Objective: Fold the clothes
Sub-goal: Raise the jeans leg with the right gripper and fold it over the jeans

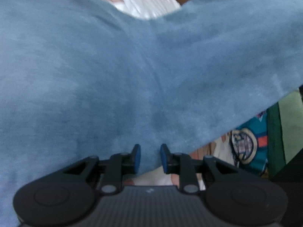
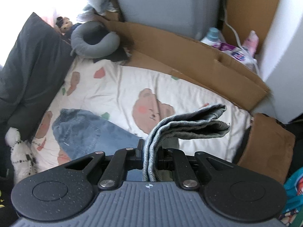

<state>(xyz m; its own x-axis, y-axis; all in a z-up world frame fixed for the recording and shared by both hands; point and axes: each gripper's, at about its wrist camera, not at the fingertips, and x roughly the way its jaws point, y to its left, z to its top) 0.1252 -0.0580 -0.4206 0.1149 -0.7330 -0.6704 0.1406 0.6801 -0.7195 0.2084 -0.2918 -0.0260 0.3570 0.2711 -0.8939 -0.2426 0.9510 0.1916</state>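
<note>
Right wrist view: the right gripper (image 2: 149, 151) is clamped nearly shut on a folded grey cloth (image 2: 191, 124), lifted above the one bear-print sheet (image 2: 123, 87). The left gripper (image 1: 150, 158) stands slightly open, its pads beside a blue cloth (image 1: 132, 66) without pinching it.

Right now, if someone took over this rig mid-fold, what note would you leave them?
Left tongs: open, pads apart, blue cloth draped ahead and hanging between them, not pinched.
Right tongs: shut on the folded grey-blue garment, raised over the bear-print sheet.
Jeans lie on the sheet to the left, loosely bunched, seemingly unfolded.
Done: the grey-blue piece looks doubled over.
Left: set it down, finish the blue cloth, then probably the jeans.
</note>
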